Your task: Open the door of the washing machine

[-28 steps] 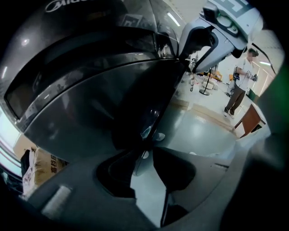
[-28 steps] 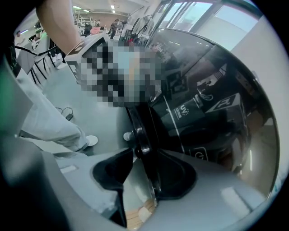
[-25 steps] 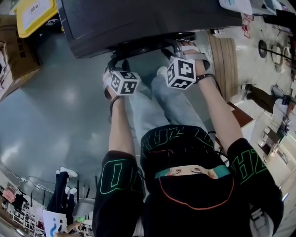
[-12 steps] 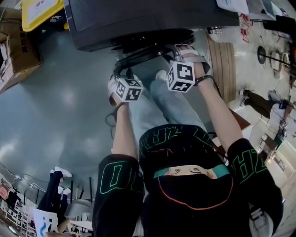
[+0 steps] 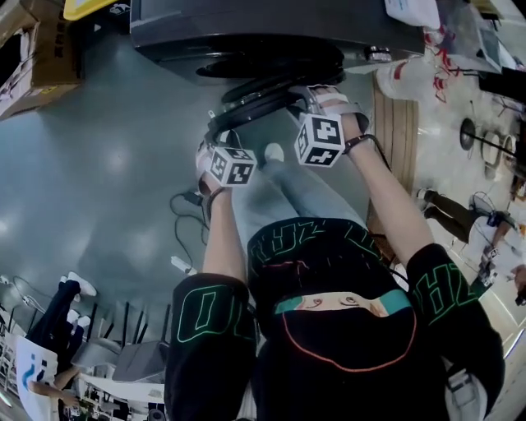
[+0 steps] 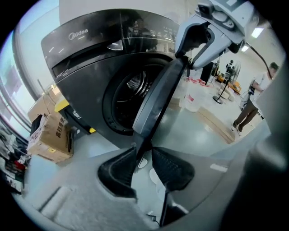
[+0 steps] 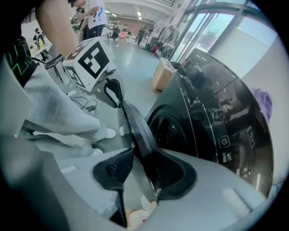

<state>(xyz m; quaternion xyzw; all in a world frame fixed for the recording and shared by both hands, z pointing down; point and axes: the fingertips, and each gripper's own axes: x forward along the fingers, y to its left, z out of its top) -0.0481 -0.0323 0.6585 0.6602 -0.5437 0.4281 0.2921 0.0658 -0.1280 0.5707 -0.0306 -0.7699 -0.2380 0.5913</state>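
Observation:
A dark grey washing machine (image 5: pixel 271 25) stands at the top of the head view, its round door (image 5: pixel 255 99) swung partly out from the drum opening (image 6: pixel 128 99). My left gripper (image 5: pixel 215 131) sits on the door's left rim. In the left gripper view the thin door edge (image 6: pixel 156 103) runs down between that gripper's (image 6: pixel 143 153) closing jaws. My right gripper (image 5: pixel 316 92) is on the rim's right side. The right gripper view shows the door rim (image 7: pixel 137 131) lying between this gripper's (image 7: pixel 142 162) opening jaws, touching both pads.
Cardboard boxes (image 5: pixel 33 57) and a yellow lid (image 5: pixel 90 6) lie left of the machine. A wooden board (image 5: pixel 399 115) stands at its right. A cable (image 5: pixel 185 205) trails on the grey floor. My own legs and a shoe (image 5: pixel 271 152) are under the door.
The door has swung farther out from the machine. Both grippers have come toward me with it, the left one farther than the right.

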